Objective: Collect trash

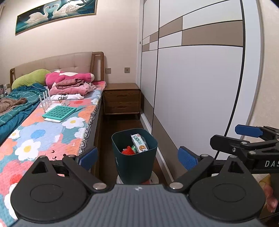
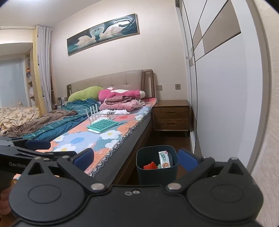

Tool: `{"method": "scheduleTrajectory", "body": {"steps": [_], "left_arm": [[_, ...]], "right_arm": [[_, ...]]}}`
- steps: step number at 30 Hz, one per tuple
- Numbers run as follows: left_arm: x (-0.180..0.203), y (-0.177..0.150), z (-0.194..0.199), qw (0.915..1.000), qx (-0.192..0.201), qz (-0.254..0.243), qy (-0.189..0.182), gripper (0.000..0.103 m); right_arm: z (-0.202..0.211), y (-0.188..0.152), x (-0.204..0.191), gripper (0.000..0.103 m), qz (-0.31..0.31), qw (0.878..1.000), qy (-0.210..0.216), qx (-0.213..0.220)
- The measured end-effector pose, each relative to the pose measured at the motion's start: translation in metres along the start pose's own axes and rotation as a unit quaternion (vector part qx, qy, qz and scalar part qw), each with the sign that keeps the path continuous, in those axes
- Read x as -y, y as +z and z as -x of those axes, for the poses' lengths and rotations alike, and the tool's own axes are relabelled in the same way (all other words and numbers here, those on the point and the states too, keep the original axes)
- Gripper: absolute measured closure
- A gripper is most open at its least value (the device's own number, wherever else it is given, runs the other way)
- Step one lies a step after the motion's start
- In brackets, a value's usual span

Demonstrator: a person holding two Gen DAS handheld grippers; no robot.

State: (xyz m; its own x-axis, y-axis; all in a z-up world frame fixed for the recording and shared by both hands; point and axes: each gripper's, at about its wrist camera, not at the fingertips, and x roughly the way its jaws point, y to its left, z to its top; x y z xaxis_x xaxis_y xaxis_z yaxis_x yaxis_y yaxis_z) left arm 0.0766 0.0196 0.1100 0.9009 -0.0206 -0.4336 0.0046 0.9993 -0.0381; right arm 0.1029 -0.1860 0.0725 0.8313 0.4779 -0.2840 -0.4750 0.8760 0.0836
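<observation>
The dark green plastic waste bin (image 1: pixel 134 157) stands on the dark wood floor (image 1: pixel 122 122) in the aisle between the bed and the wardrobe, ahead of both grippers and apart from them. In the left wrist view it sits between the two blue pads; in the right wrist view it lies just left of the right-hand pad. Inside it, a white and green printed carton (image 1: pixel 139 144) leans upright on the right, with a crumpled red piece (image 1: pixel 128 150) low on the left.

Left of the aisle runs the bed with a flower-patterned quilt (image 1: pixel 43 136), and on it a teal grid tray (image 1: pixel 59 112). At the far end stands a brown wooden nightstand with two drawers (image 1: pixel 122 101), against the pale wall under the long framed swan painting (image 1: pixel 55 15). The white and tan panelled wardrobe (image 1: pixel 191 78) fills the right side.

The left gripper (image 1: pixel 138 158) has its jaws spread wide — nothing between them, nothing touched. The right gripper (image 2: pixel 136 159) is likewise spread wide and holds nothing; in the left wrist view it juts in from the right edge.
</observation>
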Motion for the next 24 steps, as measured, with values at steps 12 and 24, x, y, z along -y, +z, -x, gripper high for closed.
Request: {"method": "scheduleTrajectory", "body": {"steps": [12, 24], "left_arm": [[-0.0067, -0.0009, 0.0058, 0.9999, 0.001, 0.014, 0.005, 0.004], [-0.0079, -0.003, 0.0091, 0.9999, 0.003, 0.015, 0.007, 0.004]], "right_arm": [[0.0021, -0.0001, 0.0003, 0.0, 0.002, 1.0, 0.002, 0.002], [0.004, -0.0004, 0.0001, 0.0, 0.005, 1.0, 0.003, -0.002]]}}
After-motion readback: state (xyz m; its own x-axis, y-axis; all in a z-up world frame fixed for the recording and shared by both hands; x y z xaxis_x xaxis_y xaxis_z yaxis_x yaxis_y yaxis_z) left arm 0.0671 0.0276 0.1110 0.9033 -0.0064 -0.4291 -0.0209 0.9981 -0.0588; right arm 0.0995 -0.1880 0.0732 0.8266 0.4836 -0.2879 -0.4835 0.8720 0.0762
